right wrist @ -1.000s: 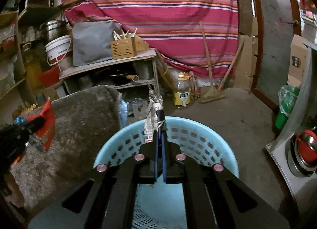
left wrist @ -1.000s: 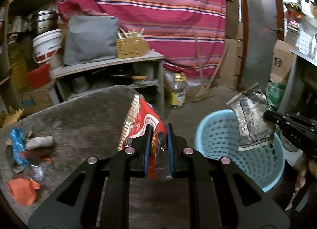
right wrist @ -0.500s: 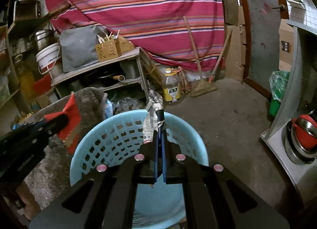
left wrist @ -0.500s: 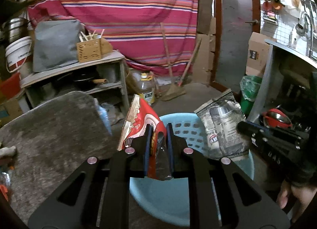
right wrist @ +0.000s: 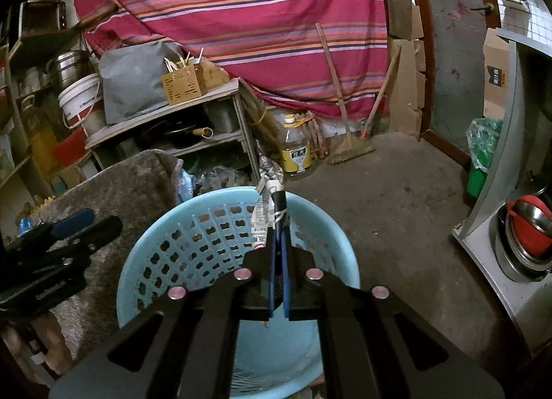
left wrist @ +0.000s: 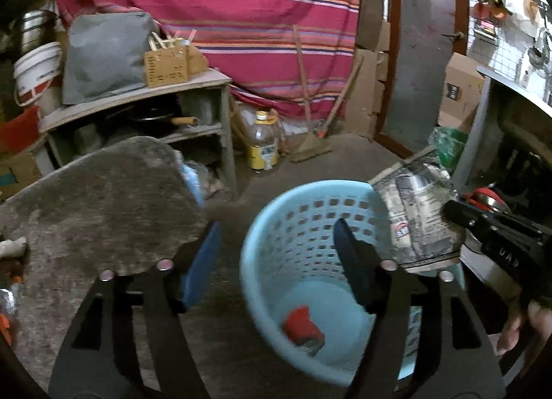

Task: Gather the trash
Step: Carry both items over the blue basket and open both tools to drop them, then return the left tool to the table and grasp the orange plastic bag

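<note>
Two light, crinkly wrappers: right gripper [right wrist: 276, 223] fingers are pinching the grey wrapper [left wrist: 419, 212] edge; left gripper [left wrist: 276, 254] fingers are opening, empty, over the basket [left wrist: 276, 226].

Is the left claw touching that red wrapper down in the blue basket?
Apart. The left wrist view shows the left claw with jaws opening and nothing between them, while the red wrapper lies on the bottom of the blue basket, well below.

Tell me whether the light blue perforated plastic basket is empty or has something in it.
Not empty. In the left wrist view, a red crumpled snack wrapper lies on the bottom of the light blue perforated plastic basket; nothing else shows inside.
</note>
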{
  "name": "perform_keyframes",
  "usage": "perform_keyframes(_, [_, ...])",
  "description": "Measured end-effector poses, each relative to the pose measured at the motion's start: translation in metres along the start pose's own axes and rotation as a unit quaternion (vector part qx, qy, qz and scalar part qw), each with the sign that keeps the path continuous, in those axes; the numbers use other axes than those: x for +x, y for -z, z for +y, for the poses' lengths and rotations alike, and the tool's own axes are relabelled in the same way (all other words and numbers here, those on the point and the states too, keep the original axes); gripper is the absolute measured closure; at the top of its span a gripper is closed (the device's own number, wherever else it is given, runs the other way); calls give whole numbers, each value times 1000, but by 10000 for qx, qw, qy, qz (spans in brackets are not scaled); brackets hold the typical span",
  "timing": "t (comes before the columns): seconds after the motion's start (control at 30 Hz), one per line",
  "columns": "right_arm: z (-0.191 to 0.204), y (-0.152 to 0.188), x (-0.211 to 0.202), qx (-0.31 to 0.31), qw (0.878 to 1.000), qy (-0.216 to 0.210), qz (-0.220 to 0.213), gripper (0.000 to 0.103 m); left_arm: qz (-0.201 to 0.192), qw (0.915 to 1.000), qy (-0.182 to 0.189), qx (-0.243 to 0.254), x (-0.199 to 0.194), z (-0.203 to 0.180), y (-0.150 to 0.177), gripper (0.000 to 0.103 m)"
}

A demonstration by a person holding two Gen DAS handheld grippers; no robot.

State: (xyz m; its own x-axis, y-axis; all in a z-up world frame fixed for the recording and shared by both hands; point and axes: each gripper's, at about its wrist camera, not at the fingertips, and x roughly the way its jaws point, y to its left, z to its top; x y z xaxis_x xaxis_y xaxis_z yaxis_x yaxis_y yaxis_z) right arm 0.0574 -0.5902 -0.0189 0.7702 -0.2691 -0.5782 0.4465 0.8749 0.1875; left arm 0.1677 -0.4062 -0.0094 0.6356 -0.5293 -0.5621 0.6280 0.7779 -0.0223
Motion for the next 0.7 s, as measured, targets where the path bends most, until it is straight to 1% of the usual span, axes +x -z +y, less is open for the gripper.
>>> perform_keyframes(0.07, [4,0,3,6,10000,-34,59,100,-48,9999,-141,-39,-6,11,0,26])
perform_keyframes(0.1, [7,0,5,-7,9999,-42,106,100,-87,9997,-225,-75,-11,19,0,25])
perform_keyframes(0.13, [11,0,8,-15,9999,-58,155,96,-124,9994,-308,-106,-17,28,0,22])
perform_keyframes(0.17, [13,0,10,-18,9998,-54,192,96,-145,9992,-355,-119,-21,32,0,20])
perform_keyframes(0.27, [23,2,21,17,9993,-60,367,96,-286,9973,-652,-174,-40,56,2,12])
perform_keyframes(0.3, [27,3,24,9,9991,-34,421,91,-334,9963,-765,-192,-48,66,2,12])
perform_keyframes(0.33, [32,4,28,-20,9988,21,485,83,-367,9955,-851,-194,-54,73,3,10])
perform_keyframes(0.37, [36,5,30,-46,9987,49,501,55,-397,9942,-985,-180,-62,83,4,8])
perform_keyframes(0.4, [40,6,30,-63,9987,85,495,38,-418,9932,-1075,-170,-67,90,5,7])
perform_keyframes(0.57, [72,6,28,-349,9983,247,403,38,-495,9870,-1523,-157,-100,138,12,5])
perform_keyframes(0.7, [103,4,21,-418,9988,172,212,37,-432,9825,-1776,-355,-125,187,25,5])
